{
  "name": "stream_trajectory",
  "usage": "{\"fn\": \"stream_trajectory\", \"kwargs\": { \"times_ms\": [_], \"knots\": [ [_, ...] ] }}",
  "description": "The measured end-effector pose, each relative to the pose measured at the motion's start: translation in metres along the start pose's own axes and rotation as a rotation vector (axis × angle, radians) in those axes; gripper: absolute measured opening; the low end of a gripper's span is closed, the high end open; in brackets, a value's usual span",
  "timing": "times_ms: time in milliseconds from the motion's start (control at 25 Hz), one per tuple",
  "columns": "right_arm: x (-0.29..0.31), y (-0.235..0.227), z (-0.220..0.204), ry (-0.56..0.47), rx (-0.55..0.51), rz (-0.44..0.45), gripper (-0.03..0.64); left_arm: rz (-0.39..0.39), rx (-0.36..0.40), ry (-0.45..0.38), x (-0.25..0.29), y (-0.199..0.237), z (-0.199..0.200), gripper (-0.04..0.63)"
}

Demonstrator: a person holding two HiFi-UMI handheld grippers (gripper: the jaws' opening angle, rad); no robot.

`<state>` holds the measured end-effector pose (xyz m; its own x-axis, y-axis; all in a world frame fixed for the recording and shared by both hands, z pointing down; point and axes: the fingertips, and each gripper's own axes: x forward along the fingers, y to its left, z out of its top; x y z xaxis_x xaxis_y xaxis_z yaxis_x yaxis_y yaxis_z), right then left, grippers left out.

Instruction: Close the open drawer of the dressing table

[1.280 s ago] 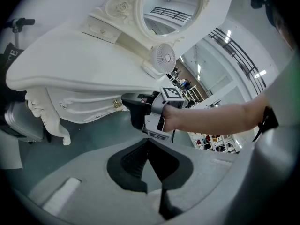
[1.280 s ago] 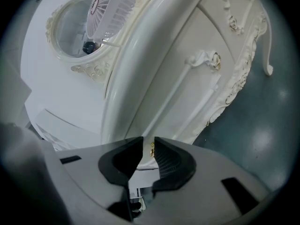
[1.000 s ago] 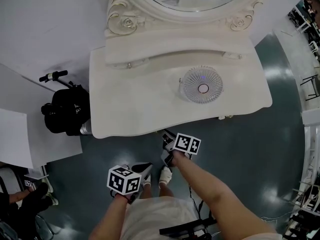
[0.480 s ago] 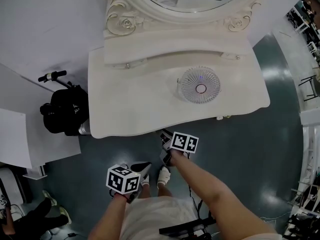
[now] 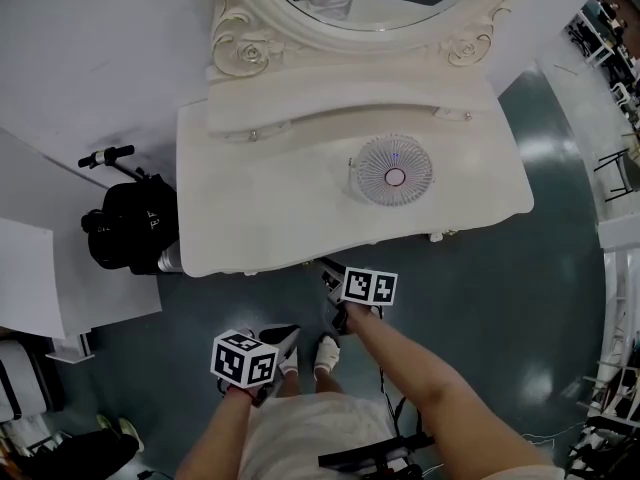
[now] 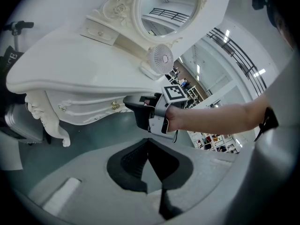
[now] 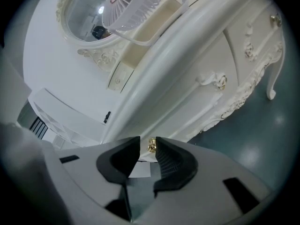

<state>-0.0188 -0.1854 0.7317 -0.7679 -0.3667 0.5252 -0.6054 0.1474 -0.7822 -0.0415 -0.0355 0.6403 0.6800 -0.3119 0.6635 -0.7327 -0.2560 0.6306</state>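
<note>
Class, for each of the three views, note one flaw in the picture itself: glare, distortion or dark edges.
Head view: lamps glare in pale patches on the floor. Left gripper view: the fisheye lens bows the table edge, and the corners go black. Right gripper view: same dark rim; the fan is cut off by the top edge, and the table front bends.

no legible text or labels, no readable numbers or signs
</note>
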Motion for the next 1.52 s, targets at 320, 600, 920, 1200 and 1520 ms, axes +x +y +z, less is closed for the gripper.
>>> {"fn": "stream_trajectory", "kwargs": {
  "times_ms": [320,600,920,1200,1520],
  "knots": [
    [-0.020,0.013,-0.006,0.012,-0.056,0.004,0.109,0.000,0.019,-0.008,-0.003,-0.005,0.001,0.009],
    [-0.050,0.027,-0.020,0.026,-0.130,0.006,0.109,-0.004,0.043,-0.005,-0.010,-0.012,-0.005,0.009],
    [-0.089,0.051,-0.032,0.017,-0.187,0.023,0.109,-0.016,0.099,-0.001,-0.021,-0.029,-0.006,0.009],
    [-0.125,0.068,-0.053,0.084,-0.239,0.000,0.109,-0.043,0.155,-0.003,-0.028,-0.051,-0.011,0.009],
    [-0.169,0.098,-0.083,0.132,-0.264,0.056,0.106,-0.075,0.175,-0.006,-0.038,-0.075,-0.026,0.009]
  ]
}}
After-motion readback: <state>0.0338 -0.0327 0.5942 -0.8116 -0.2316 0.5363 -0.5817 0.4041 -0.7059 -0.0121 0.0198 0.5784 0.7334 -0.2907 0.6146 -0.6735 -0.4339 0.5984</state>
